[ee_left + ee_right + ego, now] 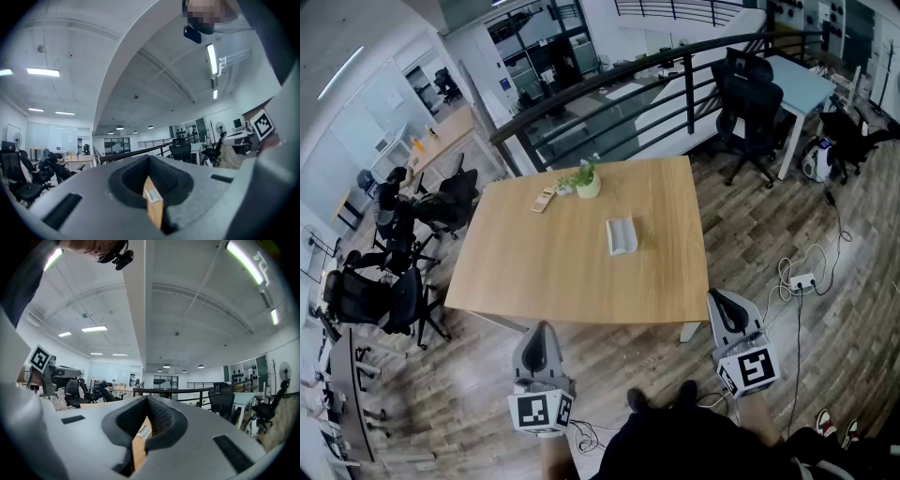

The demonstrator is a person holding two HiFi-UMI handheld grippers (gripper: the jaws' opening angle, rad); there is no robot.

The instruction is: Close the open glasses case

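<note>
**Head view.** We held both grippers level at the near side of the wooden table (534, 272), short of its edge, with the left gripper (541, 336) at near left and the right gripper (722, 309) at near right. In each gripper's own view the jaws met at their tips, fully together and clamping nothing. Only a thin slit below the tips showed the tabletop beyond.

The glasses case (622, 235), pale grey and apparently lying open, sat just right of the table's centre, well apart from both grippers. A potted plant (588, 181) and a flat remote-like object (544, 200) stood farther off, toward the far edge.

**Hazards, as we judged them.**
- The case rested loose on a smooth top, so a one-sided push on the lid could skid it toward the plant instead of folding it shut.
- Unless the other gripper braced the base, the case might also tip.
- The long reach from the near edge invited a misaimed contact.
</note>
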